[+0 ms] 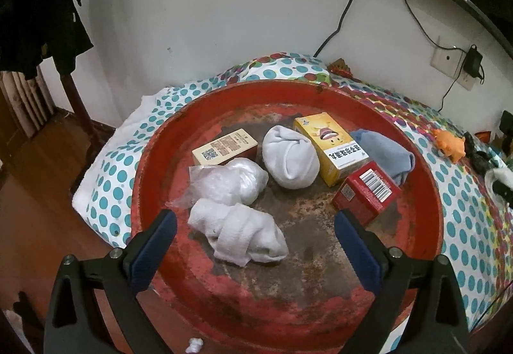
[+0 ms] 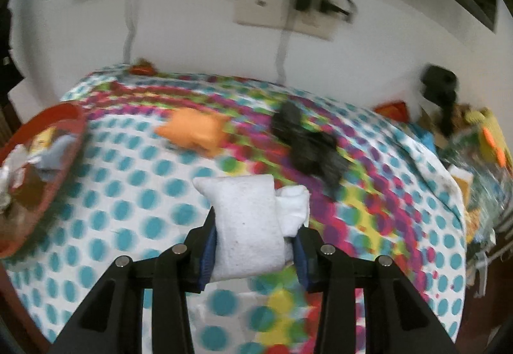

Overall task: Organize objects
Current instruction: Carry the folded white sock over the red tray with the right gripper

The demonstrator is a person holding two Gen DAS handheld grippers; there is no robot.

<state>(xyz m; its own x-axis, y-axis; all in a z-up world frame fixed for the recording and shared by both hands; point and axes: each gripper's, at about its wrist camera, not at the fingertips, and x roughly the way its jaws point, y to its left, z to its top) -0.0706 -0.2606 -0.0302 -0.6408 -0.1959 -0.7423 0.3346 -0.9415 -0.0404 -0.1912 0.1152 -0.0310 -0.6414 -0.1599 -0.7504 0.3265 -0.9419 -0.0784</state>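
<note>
Right gripper (image 2: 253, 253) grasps a white sock (image 2: 248, 226); carry it level toward the tray (image 2: 69, 142) at nine o'clock. Left gripper (image 1: 255, 246) hangs released above it.

My left gripper (image 1: 255, 219) points steeply down with its blue-padded jaws spread wide and nothing between them, while my right gripper (image 2: 255, 245), angled down alike, has its pads pressed on a rolled white sock (image 2: 248, 222).
</note>
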